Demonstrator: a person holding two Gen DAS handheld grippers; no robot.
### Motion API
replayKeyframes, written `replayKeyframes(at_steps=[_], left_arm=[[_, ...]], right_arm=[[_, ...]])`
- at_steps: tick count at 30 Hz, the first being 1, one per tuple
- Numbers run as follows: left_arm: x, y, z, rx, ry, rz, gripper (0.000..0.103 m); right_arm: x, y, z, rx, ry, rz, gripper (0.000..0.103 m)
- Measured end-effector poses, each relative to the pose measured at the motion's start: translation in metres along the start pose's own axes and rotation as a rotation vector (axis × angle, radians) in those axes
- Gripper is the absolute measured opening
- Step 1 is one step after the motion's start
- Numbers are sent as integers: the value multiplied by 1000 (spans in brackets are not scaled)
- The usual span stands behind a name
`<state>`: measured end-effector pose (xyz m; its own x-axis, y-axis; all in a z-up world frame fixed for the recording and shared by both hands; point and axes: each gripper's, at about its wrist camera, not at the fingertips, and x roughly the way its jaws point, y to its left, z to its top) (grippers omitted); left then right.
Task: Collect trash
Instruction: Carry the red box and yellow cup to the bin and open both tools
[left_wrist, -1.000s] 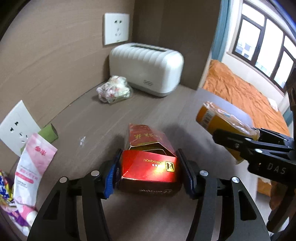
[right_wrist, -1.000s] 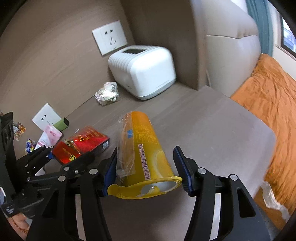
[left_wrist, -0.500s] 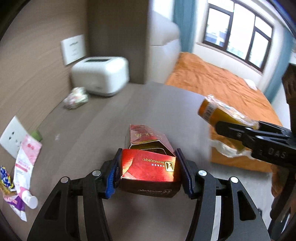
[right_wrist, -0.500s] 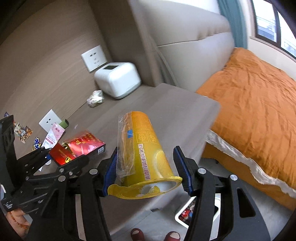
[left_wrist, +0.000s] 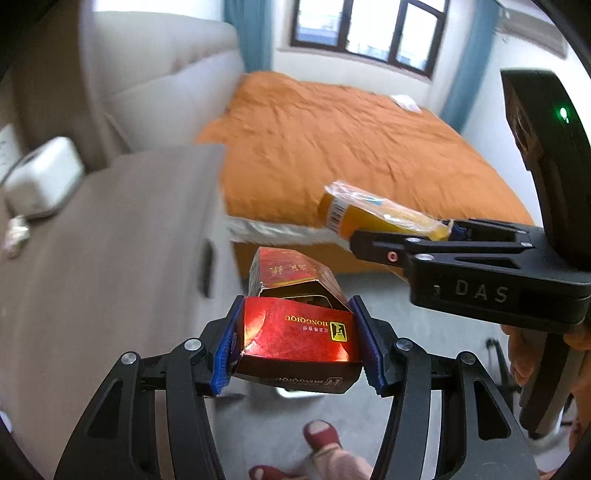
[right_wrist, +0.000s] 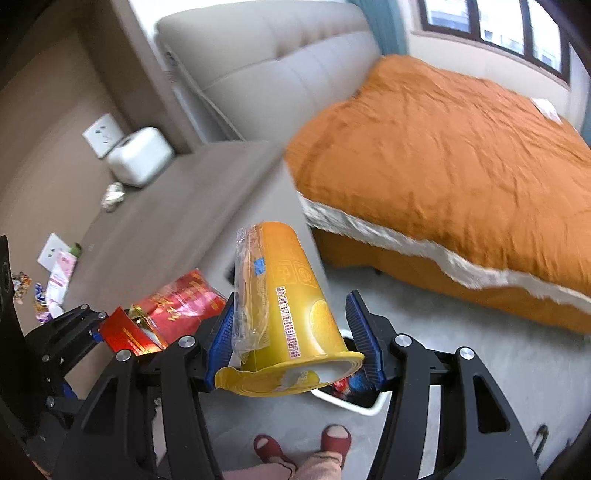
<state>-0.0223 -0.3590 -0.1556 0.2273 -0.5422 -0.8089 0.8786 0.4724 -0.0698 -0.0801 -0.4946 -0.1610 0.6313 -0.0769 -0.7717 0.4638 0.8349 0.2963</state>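
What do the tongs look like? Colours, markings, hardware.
Both alike: matte black frames with cut-out slots, silver pivot screws, blue ribbed pads on each finger. Left tongs, right tongs. Seen from the left wrist, the right unit's side is embossed "DAS", with a green LED on its black housing.

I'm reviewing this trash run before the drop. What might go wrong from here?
The yellow cup is pinched only near its rim, tilted, with loose plastic wrap; it may slip. The white bin is mostly hidden beneath it, so a drop could miss. The red carton, flap open, may spill its contents.
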Motion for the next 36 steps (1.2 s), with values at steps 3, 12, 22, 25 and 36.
replayKeyframes(at_steps=[3, 12, 22, 25, 36], left_arm=[[30, -20, -9, 22, 62, -32, 55], [143, -36, -55, -14, 254, -81, 55], [303, -25, -142, -37, 429, -88, 55], [348, -17, -167, -73, 464, -106, 68], [419, 3, -211, -112, 567, -35, 98]], right_arm=[[10, -22, -16, 38, 43, -27, 59], [91, -77, -71, 113, 199, -64, 59], [241, -124, -138, 130, 354, -77, 55], [288, -138, -164, 124, 405, -65, 59], [349, -175, -209, 101, 515, -152, 98]])
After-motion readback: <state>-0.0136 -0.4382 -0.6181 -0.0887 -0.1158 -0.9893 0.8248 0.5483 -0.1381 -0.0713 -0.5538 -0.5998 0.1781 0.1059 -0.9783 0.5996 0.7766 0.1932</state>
